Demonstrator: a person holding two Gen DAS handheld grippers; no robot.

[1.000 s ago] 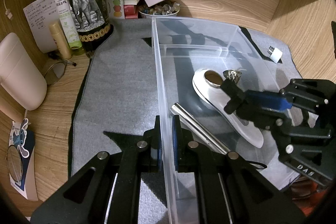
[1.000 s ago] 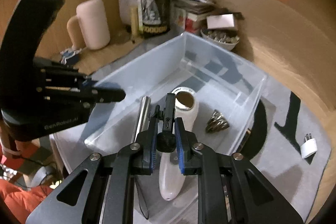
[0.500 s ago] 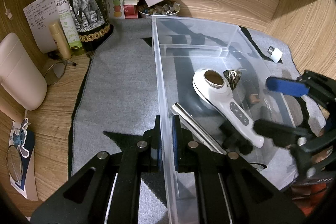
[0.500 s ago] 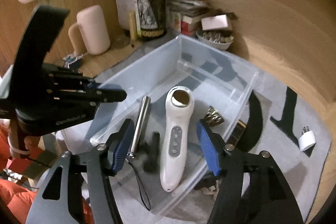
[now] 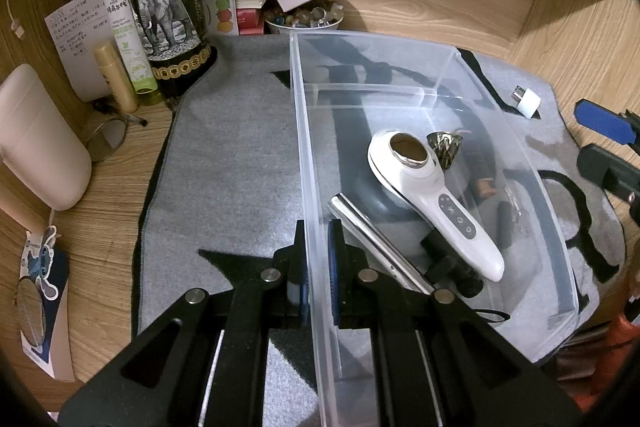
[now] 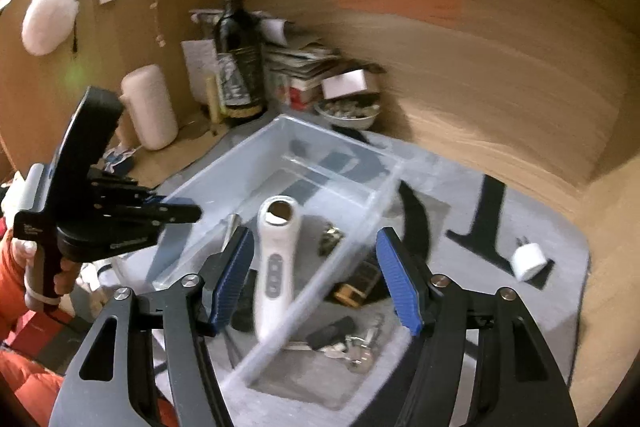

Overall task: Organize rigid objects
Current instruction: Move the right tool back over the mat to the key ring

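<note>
From your left wrist camera, your left gripper has its jaws pinching the near wall of a clear plastic bin that sits on a grey mat on the wooden desk. Inside the bin lie a white handheld device, a silver metal tube, a small metallic cone and a small black object beside the device's handle. A white plug adapter rests on the mat beyond the bin's far wall. A dark wine bottle, spray bottles, papers and a bowl of small items crowd the desk's back left corner. Your right gripper's blue pads show at the right edge.

From your right wrist camera, somewhat blurred, your right gripper hangs over the bin's near corner, jaws spread wide with nothing between them. The bin's rim crosses the gap. Keys and a small box lie on the mat just outside the bin.
</note>
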